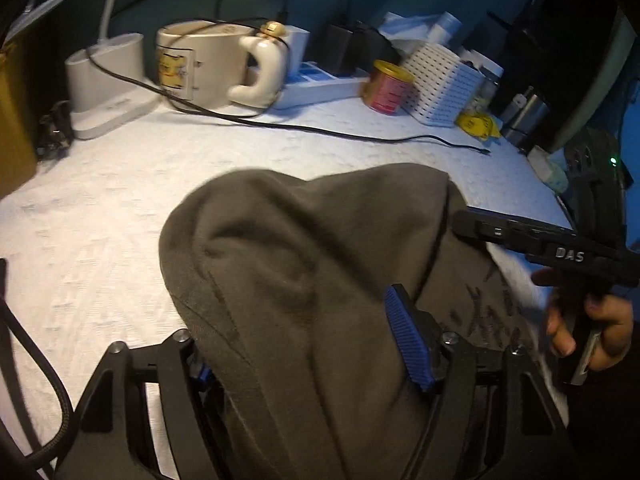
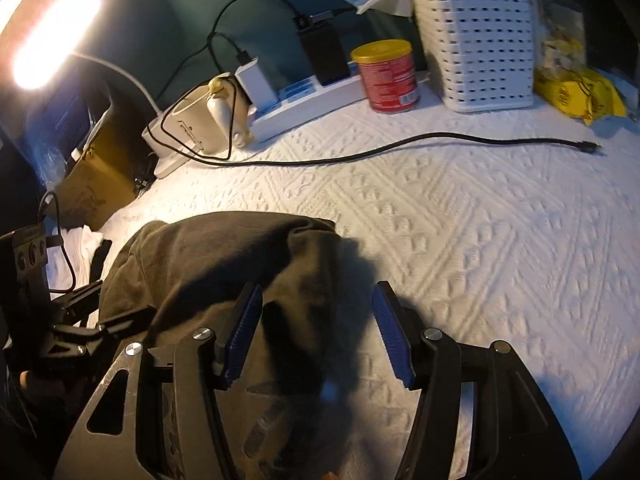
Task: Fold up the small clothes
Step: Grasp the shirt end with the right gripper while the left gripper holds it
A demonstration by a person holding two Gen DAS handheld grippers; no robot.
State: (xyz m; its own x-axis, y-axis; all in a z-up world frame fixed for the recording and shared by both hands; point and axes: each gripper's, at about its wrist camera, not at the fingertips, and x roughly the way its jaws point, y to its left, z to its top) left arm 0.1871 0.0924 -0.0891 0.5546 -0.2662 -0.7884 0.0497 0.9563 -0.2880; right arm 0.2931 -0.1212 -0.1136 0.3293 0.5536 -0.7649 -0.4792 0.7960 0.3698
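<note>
You are working at a table (image 2: 500, 240) covered in white cloth with a raised diamond weave, set against a dark teal wall (image 2: 168, 8). A bright lamp (image 2: 56, 36) glows warm at your upper left in the right wrist view. Along the back stand a cream mug (image 1: 204, 64), a white power strip (image 2: 312, 100), a red tin (image 2: 388, 76) and a white slotted basket (image 2: 476, 48). A black cable (image 2: 400, 148) trails across the cloth.

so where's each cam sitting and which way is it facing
Left wrist: on the left gripper, looking down its fingers at the grey garment draped between them; the right gripper and a hand show at right.
Right wrist: on the right gripper, open over the garment's edge; the left gripper shows at left.
Shared: garment, mug, red can, white basket, black cable.
</note>
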